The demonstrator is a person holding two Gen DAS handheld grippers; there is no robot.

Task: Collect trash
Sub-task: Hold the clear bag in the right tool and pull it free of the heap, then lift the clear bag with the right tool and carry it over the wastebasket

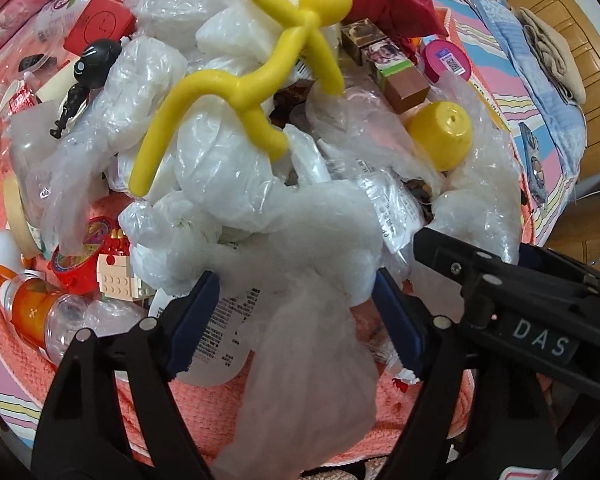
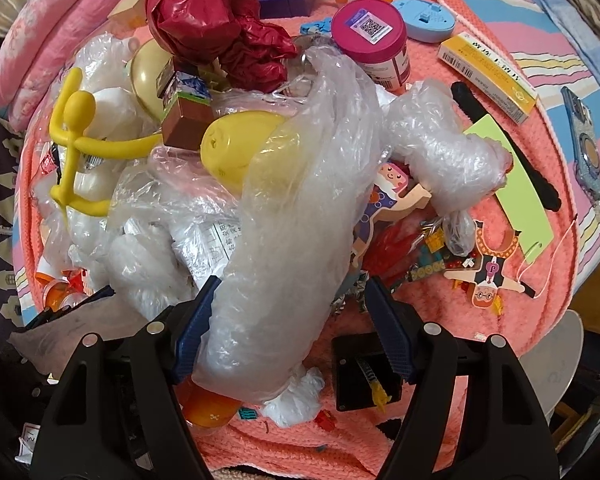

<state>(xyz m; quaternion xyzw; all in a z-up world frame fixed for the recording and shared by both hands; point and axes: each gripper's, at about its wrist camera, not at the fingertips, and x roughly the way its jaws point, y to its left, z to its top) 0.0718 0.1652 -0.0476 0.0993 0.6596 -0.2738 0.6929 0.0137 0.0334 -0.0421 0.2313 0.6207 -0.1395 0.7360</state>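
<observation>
A heap of crumpled clear and white plastic bags [image 1: 220, 160] lies on a salmon knitted mat [image 1: 420, 412]. My left gripper [image 1: 296, 320] stands open, its blue pads on either side of a translucent white bag [image 1: 308, 360] at the heap's near edge. The right gripper's black body [image 1: 516, 304] reaches in from the right. In the right wrist view my right gripper [image 2: 292, 328] is open around a clear bubble-wrap bag [image 2: 300, 208], which leans on its left pad. A crumpled red bag [image 2: 220, 24] sits at the back of the heap.
A yellow bendy figure [image 1: 260, 80] and a yellow capsule half [image 2: 236, 148] lie on the bags. Around them are a pink-lidded jar [image 2: 370, 36], a yellow carton [image 2: 488, 76], a phone [image 2: 588, 148], wooden dolls [image 2: 488, 276], a black box [image 2: 364, 372] and an orange bottle [image 1: 32, 308].
</observation>
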